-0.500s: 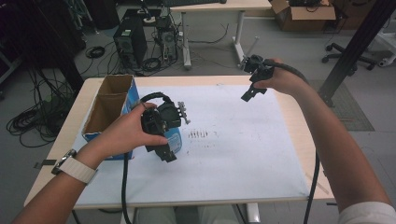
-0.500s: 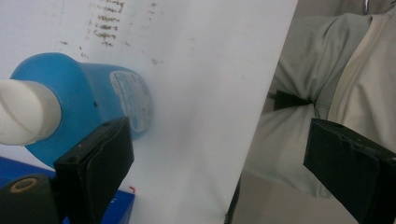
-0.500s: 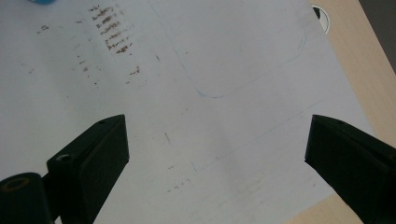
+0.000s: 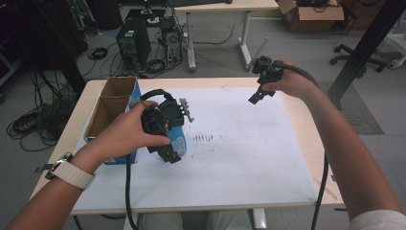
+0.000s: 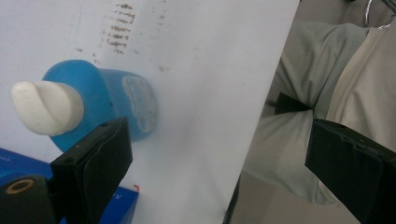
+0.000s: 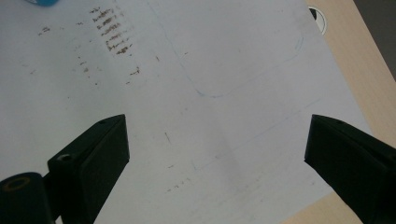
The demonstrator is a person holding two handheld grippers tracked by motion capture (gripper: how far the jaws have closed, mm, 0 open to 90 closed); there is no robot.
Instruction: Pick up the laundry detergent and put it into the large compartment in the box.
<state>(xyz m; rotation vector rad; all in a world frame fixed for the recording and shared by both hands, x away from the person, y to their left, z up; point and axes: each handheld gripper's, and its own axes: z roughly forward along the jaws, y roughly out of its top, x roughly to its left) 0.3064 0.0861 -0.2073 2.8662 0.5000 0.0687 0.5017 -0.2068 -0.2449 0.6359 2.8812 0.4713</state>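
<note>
From the high view, the left gripper (image 4: pixel 168 154) hangs low over the white paper sheet (image 4: pixel 239 158) that covers the pale wooden table (image 4: pixel 306 124), right above a squat blue plastic bottle with a white cap (image 4: pixel 179 142), which stands on the sheet touching or just beside the open brown cardboard box with blue sides (image 4: pixel 111 108); the hand seems placed so the jaws can drop around the bottle, though its own fingers and the gripper body hide most of it here. The right gripper (image 4: pixel 255 97) is lifted over the far right part of the sheet, well apart from the bottle, apparently parked out of the way. In the left gripper view, the bottle (image 5: pixel 100 105) sits beside the left jaw rather than between the two, so the jaws, spread wide and holding nothing, likely need shifting sideways before closing. Its body is translucent blue with a pale oval label on its side, and its cap (image 5: pixel 45 107) is a rounded, off-white wedge-like knob. In the right gripper view, the jaws of the right gripper (image 6: pixel 217 149) are likewise wide apart and empty above the smudged sheet (image 6: pixel 187 93), with a sliver of blue at the top-left edge.
</note>
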